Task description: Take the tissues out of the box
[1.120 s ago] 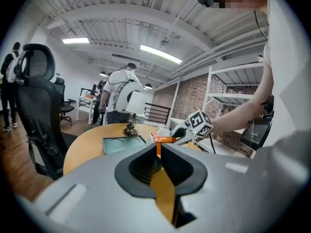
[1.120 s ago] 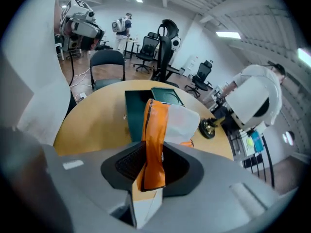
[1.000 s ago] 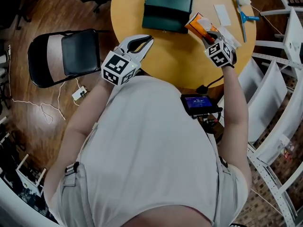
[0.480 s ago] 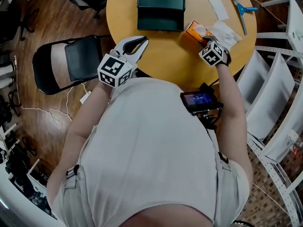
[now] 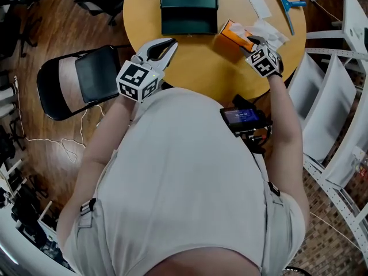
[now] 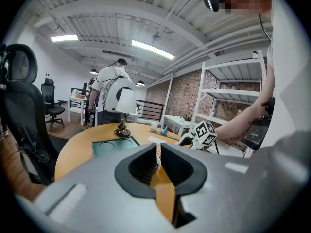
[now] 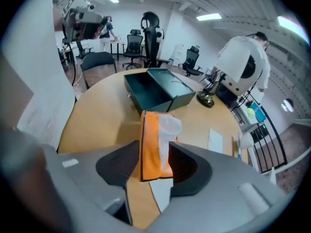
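Observation:
An orange tissue box [image 5: 232,32] lies on the round wooden table [image 5: 201,62], and a white tissue [image 7: 169,126] pokes from its slot. Loose white tissues [image 5: 267,32] are piled just right of the box. My right gripper [image 5: 252,40] sits at the box's near end with its jaws opening. In the right gripper view the box [image 7: 154,144] shows between the jaws of the right gripper [image 7: 154,168], and the pads do not press on it. A flat tissue [image 7: 160,195] lies under them. My left gripper [image 5: 163,48] hovers over the table's near left edge, shut and empty.
A dark green case [image 5: 188,7] stands behind the box. A white card [image 5: 258,4] and a blue squeegee [image 5: 286,3] lie at the far right. A black folding chair [image 5: 80,79] is left of the table, white shelving [image 5: 328,96] to its right.
The right gripper's jaws stand wider than before, still at the tissue box. The left gripper has kept its place and stays shut.

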Demonstrator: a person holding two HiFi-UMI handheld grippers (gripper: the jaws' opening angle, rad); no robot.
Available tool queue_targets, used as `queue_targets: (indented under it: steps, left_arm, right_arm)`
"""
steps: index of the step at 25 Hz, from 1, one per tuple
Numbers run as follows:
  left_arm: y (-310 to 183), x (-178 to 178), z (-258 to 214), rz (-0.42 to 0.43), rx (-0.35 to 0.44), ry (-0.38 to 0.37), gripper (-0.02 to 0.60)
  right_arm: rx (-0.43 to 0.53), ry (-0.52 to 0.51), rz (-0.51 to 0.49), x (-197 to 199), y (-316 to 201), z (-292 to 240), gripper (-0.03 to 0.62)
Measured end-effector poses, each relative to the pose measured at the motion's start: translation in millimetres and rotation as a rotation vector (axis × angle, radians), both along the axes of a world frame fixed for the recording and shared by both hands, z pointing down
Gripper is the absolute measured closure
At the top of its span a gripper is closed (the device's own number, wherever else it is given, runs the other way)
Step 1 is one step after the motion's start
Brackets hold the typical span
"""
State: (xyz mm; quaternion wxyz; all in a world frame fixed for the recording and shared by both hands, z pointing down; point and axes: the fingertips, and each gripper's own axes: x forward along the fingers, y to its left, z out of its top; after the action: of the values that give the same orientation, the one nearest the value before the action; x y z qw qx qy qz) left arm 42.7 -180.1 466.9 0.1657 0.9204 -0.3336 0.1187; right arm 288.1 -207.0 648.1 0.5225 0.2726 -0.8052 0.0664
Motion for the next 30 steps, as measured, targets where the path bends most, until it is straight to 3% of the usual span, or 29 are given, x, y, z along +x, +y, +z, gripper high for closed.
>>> queue_targets:
  steps: [2, 5, 7, 12, 15, 30]
  left_arm:
    - [-3, 0, -3, 0.004, 0.015, 0.005, 0.555]
    - [-10, -1, -13, 0.008, 0.036, 0.014, 0.557]
    - [-17, -2, -23, 0.016, 0.054, 0.02, 0.557]
    - [-38, 5, -40, 0.037, 0.089, 0.023, 0.558]
    - [-35, 14, -36, 0.043, 0.081, 0.008, 0.564]
    - [-37, 19, -26, 0.07, 0.068, 0.015, 0.568]
  right_arm:
    - [0.043, -0.118, 0.056, -7, -3, -30, 0.44]
    - [0.05, -0.395, 0.12, -33, -3, -83, 0.507]
    - [0.06, -0.56, 0.129, -53, -1, -122, 0.511]
    - [0.154, -0.786, 0.079, -88, -2, -209, 0.535]
    - [0.21, -0.858, 0.062, -91, 8, -236, 0.593]
    - [0.251, -0.862, 0.047, -96, 17, -239, 0.594]
